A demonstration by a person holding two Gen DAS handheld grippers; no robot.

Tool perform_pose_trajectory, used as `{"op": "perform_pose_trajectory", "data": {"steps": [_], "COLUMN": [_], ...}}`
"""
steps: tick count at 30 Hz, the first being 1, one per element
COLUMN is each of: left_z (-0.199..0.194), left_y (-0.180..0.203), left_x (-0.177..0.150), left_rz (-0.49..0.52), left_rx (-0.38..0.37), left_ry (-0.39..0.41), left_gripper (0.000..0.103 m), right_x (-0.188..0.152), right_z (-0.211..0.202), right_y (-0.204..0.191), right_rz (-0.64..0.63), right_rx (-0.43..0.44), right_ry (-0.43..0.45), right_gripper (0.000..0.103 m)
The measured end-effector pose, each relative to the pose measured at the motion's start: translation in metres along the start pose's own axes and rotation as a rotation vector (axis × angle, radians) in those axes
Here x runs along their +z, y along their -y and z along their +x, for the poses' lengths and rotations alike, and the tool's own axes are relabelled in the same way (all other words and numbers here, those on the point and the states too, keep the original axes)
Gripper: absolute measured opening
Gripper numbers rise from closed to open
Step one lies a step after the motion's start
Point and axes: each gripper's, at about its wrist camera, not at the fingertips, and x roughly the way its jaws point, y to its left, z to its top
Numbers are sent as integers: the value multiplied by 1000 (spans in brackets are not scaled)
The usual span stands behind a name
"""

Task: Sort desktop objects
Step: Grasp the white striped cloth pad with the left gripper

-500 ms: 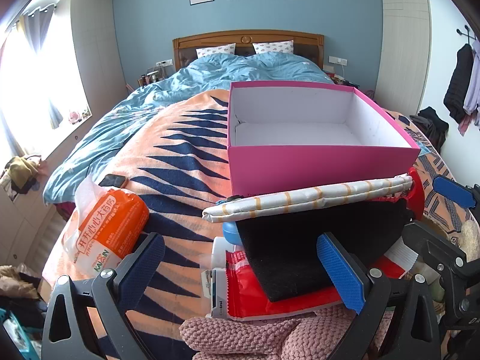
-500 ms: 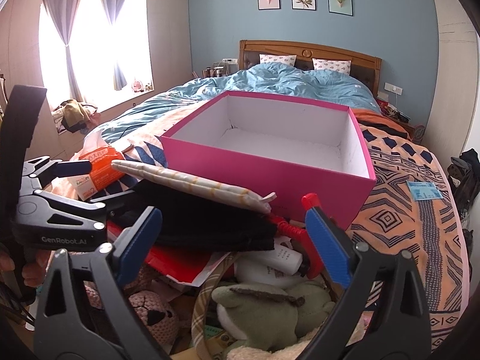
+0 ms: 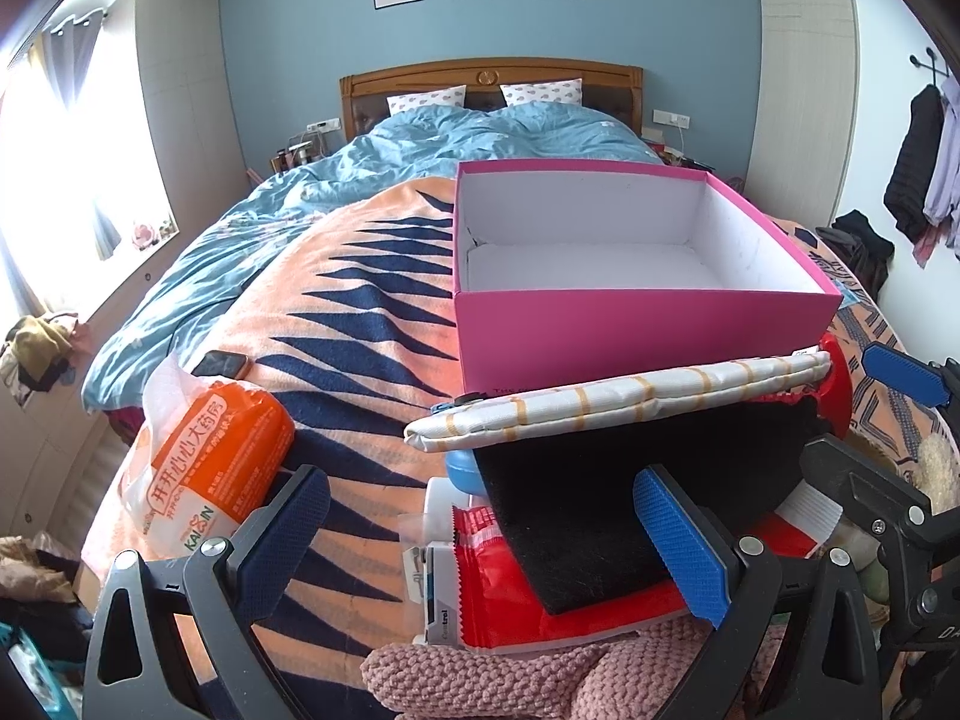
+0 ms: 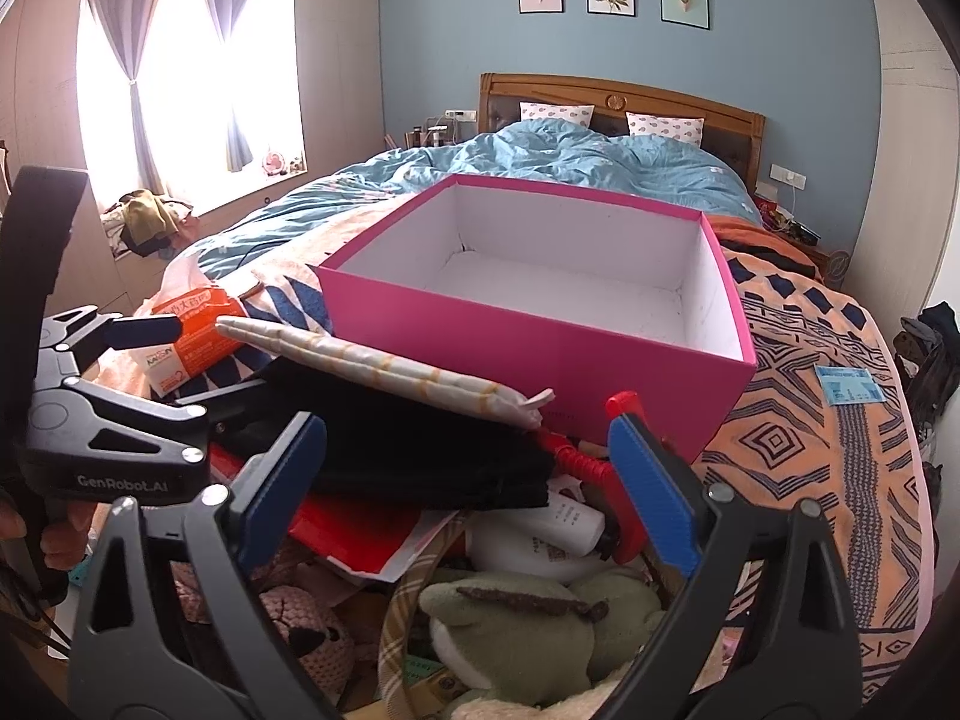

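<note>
While both grippers hover over the heap at the foot of the bed, neither holds anything: the left gripper (image 3: 486, 534) and the right gripper (image 4: 474, 492) both have their jaws spread wide with empty air between the pads. A pink box (image 3: 636, 342) stands empty on the blanket just beyond the heap, its near wall touching or almost touching the top items. Uppermost lies a striped pouch (image 3: 618, 399), resting on a black cloth (image 3: 600, 504), which in turn covers a red packet (image 3: 510, 588). The pouch's long axis runs crosswise, parallel to the box's near wall, so it lies broadside to both tools. From the left view it sits ahead and to the right of the jaws; from the right view (image 4: 384, 369) it sits ahead and to the left. Judged from these views, the left gripper seems slightly nearer. An orange pack (image 3: 210, 480) lies apart, left of the heap.
</note>
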Motion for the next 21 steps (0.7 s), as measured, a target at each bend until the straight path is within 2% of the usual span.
{"op": "perform_pose_trajectory", "data": {"steps": [7, 17, 19, 20, 21], "left_z": [7, 15, 17, 19, 20], "left_y": [-4, -8, -11, -12, -13], "left_x": [1, 11, 14, 15, 16], "left_rz": [7, 47, 44, 41, 41], "left_rx": [-22, -77, -96, -104, -112], "left_ry": [-5, 13, 14, 10, 9], "left_gripper": [103, 102, 102, 102, 99], "right_x": [4, 14, 17, 18, 18], "right_z": [7, 26, 29, 30, 32], "right_y": [1, -4, -4, -3, -2], "right_rz": [-7, -86, -101, -104, -108], "right_rx": [0, 1, 10, 16, 23], "right_ry": [-15, -65, -61, -61, -67], "right_gripper": [95, 70, 68, 65, 58]}}
